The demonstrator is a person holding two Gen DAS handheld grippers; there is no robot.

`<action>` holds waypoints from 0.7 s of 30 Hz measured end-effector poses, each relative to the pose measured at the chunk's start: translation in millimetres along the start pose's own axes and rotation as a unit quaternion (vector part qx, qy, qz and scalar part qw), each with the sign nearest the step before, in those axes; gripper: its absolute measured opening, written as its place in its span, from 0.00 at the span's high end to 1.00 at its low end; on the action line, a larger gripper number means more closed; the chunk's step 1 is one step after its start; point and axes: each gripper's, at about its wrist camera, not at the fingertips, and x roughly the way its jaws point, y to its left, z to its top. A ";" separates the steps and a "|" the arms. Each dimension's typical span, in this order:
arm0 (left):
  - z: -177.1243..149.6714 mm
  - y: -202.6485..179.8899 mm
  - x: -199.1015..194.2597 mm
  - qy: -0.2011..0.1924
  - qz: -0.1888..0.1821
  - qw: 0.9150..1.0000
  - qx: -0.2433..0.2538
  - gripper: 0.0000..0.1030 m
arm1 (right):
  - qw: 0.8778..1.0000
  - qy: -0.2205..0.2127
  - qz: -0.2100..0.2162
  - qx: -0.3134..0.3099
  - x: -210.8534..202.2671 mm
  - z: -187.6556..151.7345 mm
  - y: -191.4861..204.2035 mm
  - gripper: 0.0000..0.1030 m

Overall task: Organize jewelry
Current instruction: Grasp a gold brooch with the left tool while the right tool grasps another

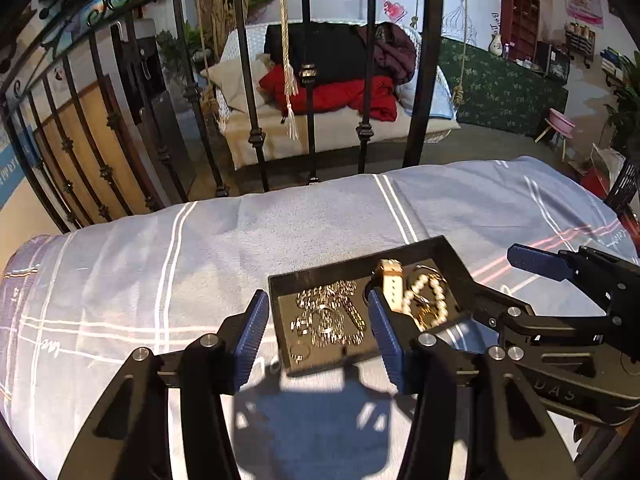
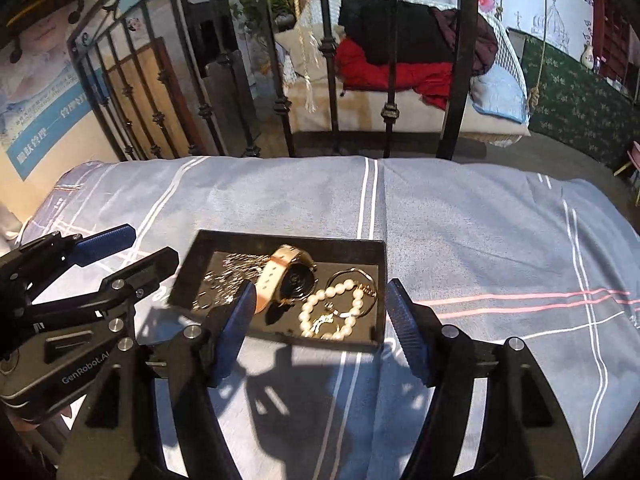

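**A:** Black tray [image 2: 378, 292] is sitting on the striped bedspread [image 2: 480, 240], and everything's lying inside it: watch [image 2: 280, 280], pearl bracelet [image 2: 332, 312], and a chain pile [image 1: 328, 316]. Both grippers are hovering near it with jaws apart, nothing between them: left gripper [image 1: 316, 332], right gripper [image 2: 320, 320].

**B:** I'm guessing the chain's going to be floppy, slippery and tangling. The pearls are probably rolling around if pinched on one bead. I'd be grabbing the watch by its strap, since that's looking like the stiffest bit.
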 end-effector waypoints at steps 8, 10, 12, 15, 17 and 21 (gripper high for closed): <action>-130.1 27.0 -88.1 0.046 -0.007 0.999 -0.015 0.41 | 0.995 0.040 0.056 -0.073 -62.4 -115.3 58.2 0.31; -162.7 25.7 -97.1 0.071 -0.013 0.997 -0.010 0.42 | 0.991 0.063 0.065 -0.099 -61.0 -149.4 77.8 0.31; -187.8 20.2 -101.3 0.092 -0.016 0.996 0.002 0.45 | 0.987 0.086 0.082 -0.105 -56.4 -176.0 92.9 0.31; -208.2 14.3 -101.8 0.101 -0.033 0.994 -0.002 0.49 | 0.986 0.091 0.082 -0.111 -50.9 -192.0 105.2 0.31; -216.5 12.8 -97.3 0.110 -0.050 0.993 -0.009 0.50 | 0.986 0.098 0.075 -0.113 -45.2 -195.8 106.0 0.31; -226.0 6.4 -88.5 0.118 -0.082 0.990 -0.001 0.52 | 0.985 0.094 0.091 -0.116 -39.0 -191.8 104.6 0.32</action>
